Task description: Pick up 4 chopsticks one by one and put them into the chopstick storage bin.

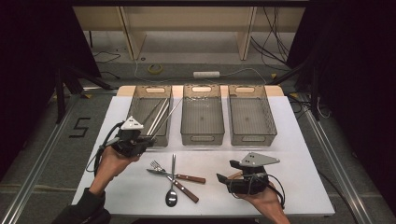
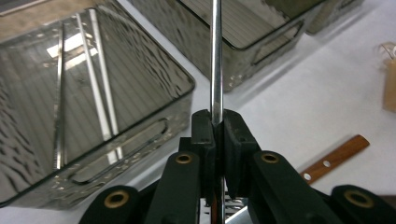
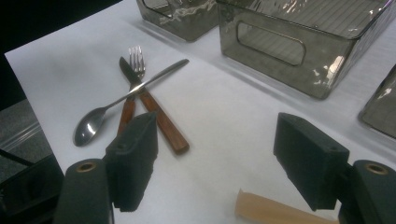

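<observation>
Left gripper [image 2: 216,140]: fingers clamped on a metal chopstick [image 2: 215,65], over the left bin [image 1: 150,112]. Right gripper [image 3: 224,163]: fingers wide, empty, above the worktop [image 3: 224,116].

The metal rod [image 2: 216,60] runs off the top edge, its lower end hidden between the jaws.

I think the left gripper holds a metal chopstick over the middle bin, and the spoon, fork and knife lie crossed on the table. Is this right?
Not quite. The left gripper holds the metal chopstick over the left bin, not the middle one; the high view shows it. The spoon, fork and knife do lie crossed on the table.
</observation>
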### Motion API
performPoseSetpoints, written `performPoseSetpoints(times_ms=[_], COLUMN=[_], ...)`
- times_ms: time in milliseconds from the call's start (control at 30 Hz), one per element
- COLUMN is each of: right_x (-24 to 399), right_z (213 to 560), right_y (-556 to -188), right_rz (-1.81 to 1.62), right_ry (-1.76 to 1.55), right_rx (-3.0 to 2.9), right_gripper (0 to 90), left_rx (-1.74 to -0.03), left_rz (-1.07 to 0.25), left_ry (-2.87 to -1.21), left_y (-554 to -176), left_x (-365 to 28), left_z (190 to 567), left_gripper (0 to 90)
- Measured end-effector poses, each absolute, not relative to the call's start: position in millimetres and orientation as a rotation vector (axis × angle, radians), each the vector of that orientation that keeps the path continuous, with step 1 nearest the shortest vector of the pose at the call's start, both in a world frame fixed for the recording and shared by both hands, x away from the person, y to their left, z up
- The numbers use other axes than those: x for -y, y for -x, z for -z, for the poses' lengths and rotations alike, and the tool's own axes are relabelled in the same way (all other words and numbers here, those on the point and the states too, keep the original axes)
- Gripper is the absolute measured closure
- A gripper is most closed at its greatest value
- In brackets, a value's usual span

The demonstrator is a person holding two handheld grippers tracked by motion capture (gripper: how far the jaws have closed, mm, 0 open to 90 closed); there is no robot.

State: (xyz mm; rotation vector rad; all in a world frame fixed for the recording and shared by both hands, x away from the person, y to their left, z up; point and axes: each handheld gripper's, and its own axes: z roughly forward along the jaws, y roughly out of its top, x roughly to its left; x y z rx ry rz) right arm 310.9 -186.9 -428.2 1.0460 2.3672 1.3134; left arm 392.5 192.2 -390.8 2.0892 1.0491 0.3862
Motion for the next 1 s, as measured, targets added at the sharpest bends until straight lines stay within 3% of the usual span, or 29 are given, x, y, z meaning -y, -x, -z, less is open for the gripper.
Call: performPoseSetpoints(times_ms=[1000], right_x=[188.3], right_z=[430.3], right_y=[-300.4], right_rz=[-1.334], right_ry=[-1.028], right_rx=[-2.367], right_gripper=[30.6], left_rx=[-1.252], left_rz=[-0.419], left_ry=[-1.887], left_y=[-452.5], left_x=[-225.9], left_z=[389.8], left_gripper=[83.6])
